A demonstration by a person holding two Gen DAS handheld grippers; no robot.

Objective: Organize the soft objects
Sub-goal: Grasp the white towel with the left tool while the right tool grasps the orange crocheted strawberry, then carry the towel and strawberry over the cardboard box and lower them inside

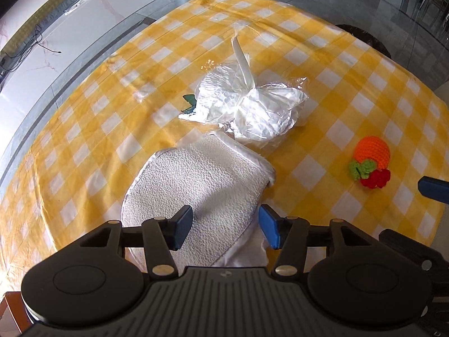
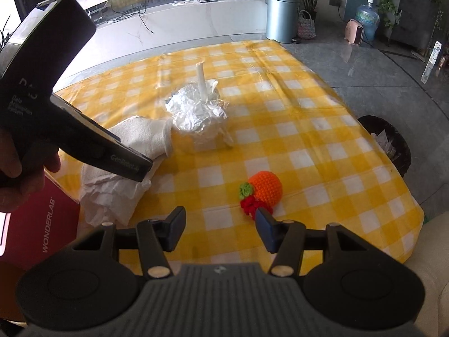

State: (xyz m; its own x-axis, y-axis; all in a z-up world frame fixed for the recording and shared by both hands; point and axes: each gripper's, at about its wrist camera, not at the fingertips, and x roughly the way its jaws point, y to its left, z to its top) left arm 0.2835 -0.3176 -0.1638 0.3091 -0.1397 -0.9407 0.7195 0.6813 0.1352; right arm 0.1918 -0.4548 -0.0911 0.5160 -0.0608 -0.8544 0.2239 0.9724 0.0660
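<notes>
A white textured towel (image 1: 196,179) lies folded on the yellow checked tablecloth (image 1: 84,146), just ahead of my open left gripper (image 1: 226,230), whose fingers hover over its near end. Behind it lies a white soft bundle in clear plastic (image 1: 249,106) with a white strip sticking up. An orange crochet fruit (image 1: 371,154) with green and red bits sits to the right. In the right wrist view my open right gripper (image 2: 220,230) hovers just short of the crochet fruit (image 2: 263,188). The towel (image 2: 134,140) and the bundle (image 2: 199,115) show to the left, partly behind the left gripper's body (image 2: 56,90).
A grey bin (image 2: 282,16) stands on the floor beyond the table. A dark basket (image 2: 390,143) sits by the table's right edge. A red box (image 2: 42,227) is at the near left. A white counter (image 2: 182,19) runs along the back.
</notes>
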